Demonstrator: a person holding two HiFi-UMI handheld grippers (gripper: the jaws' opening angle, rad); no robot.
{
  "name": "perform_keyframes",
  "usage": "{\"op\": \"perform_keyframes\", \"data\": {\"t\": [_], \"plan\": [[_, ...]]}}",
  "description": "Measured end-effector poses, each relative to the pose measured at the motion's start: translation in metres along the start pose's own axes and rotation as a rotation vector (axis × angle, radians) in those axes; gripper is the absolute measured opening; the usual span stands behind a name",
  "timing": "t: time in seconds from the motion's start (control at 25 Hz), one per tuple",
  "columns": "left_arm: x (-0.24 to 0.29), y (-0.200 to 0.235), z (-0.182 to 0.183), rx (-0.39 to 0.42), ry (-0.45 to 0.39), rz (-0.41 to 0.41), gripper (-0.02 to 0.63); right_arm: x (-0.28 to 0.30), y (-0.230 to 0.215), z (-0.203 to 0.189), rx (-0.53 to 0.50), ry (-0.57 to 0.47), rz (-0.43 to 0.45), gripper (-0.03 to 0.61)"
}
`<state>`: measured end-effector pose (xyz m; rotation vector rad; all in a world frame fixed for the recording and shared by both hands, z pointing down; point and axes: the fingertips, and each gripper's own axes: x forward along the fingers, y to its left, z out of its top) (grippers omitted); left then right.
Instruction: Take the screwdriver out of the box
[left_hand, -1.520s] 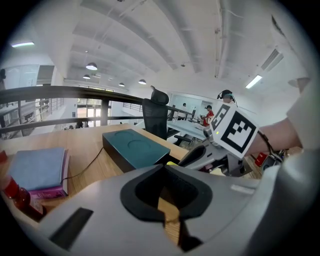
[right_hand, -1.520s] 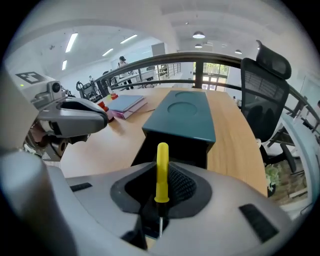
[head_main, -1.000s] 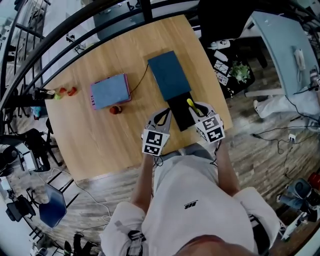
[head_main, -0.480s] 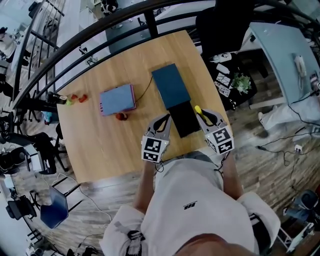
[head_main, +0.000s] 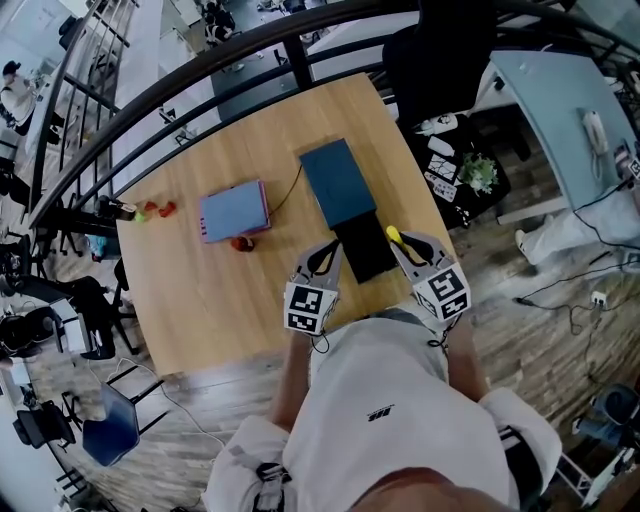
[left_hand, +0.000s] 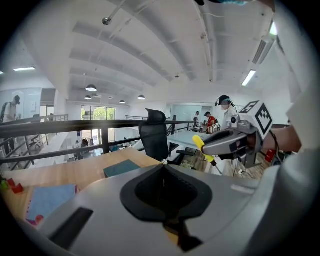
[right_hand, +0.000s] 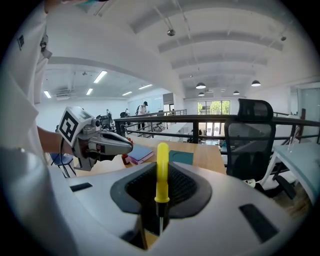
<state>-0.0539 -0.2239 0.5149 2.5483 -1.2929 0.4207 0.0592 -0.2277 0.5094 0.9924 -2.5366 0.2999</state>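
Observation:
The box lies on the wooden table (head_main: 220, 290): a teal cover (head_main: 338, 182) with a black tray (head_main: 365, 248) slid out toward me. My right gripper (head_main: 398, 243) is shut on the yellow-handled screwdriver (head_main: 393, 236), held above the tray's right edge. In the right gripper view the yellow handle (right_hand: 162, 170) stands upright between the jaws, its metal shank running down into them. From the left gripper view, the screwdriver (left_hand: 204, 148) sticks out of the right gripper (left_hand: 227, 142). My left gripper (head_main: 325, 250) hovers at the tray's left side, jaws together and empty.
A blue notebook with a pink edge (head_main: 234, 211) lies left of the box, a small red thing (head_main: 241, 243) just in front of it. Small red and green items (head_main: 150, 209) sit near the table's left edge. A black railing (head_main: 200, 40) runs behind the table.
Both grippers have risen from the box. The right one came up and a little rightward with the screwdriver, which earlier lay over the black tray.

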Motion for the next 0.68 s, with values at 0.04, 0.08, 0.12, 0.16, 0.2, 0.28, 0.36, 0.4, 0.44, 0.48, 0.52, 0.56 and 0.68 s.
{"op": "perform_keyframes", "data": {"t": [0.04, 0.08, 0.12, 0.16, 0.2, 0.28, 0.36, 0.4, 0.44, 0.48, 0.52, 0.56, 0.68], "plan": [[0.0001, -0.0013, -0.0003, 0.003, 0.0, -0.002, 0.012, 0.0003, 0.0008, 0.0008, -0.004, -0.002, 0.0, 0.06], [-0.0001, -0.0022, -0.0003, 0.006, 0.0, -0.004, 0.012, 0.0007, 0.0016, 0.0018, -0.009, -0.004, 0.001, 0.061], [-0.0003, -0.0028, 0.0002, 0.009, -0.002, -0.005, 0.012, 0.0013, 0.0023, 0.0031, -0.014, -0.007, 0.004, 0.06], [-0.0004, -0.0031, 0.0009, 0.01, -0.004, -0.006, 0.012, 0.002, 0.003, 0.0043, -0.018, -0.011, 0.007, 0.061], [-0.0003, -0.0033, 0.002, 0.011, -0.008, -0.006, 0.012, 0.0027, 0.0034, 0.0053, -0.021, -0.013, 0.009, 0.061], [0.0002, -0.0037, 0.0046, 0.011, -0.021, -0.007, 0.012, 0.0038, 0.0042, 0.0065, -0.025, -0.016, 0.013, 0.06], [0.0005, -0.0034, 0.0055, 0.006, -0.033, -0.007, 0.012, 0.005, 0.0054, 0.0064, -0.026, -0.016, 0.017, 0.061], [0.0004, -0.0029, 0.0052, 0.005, -0.036, -0.006, 0.012, 0.0056, 0.0061, 0.006, -0.026, -0.016, 0.019, 0.06], [0.0003, -0.0024, 0.0047, 0.004, -0.036, -0.005, 0.012, 0.0062, 0.0068, 0.0058, -0.025, -0.015, 0.021, 0.061], [0.0002, -0.0019, 0.0039, 0.004, -0.033, -0.005, 0.012, 0.0068, 0.0074, 0.0059, -0.025, -0.014, 0.023, 0.06], [0.0, -0.0016, 0.0032, 0.004, -0.028, -0.006, 0.012, 0.0073, 0.0079, 0.0064, -0.026, -0.013, 0.024, 0.061], [-0.0001, -0.0014, 0.0023, 0.003, -0.023, -0.008, 0.012, 0.0078, 0.0084, 0.007, -0.026, -0.013, 0.024, 0.06], [0.0003, -0.0009, -0.0003, -0.004, -0.01, -0.013, 0.012, 0.0098, 0.0093, 0.0085, -0.028, -0.014, 0.026, 0.06]]}}
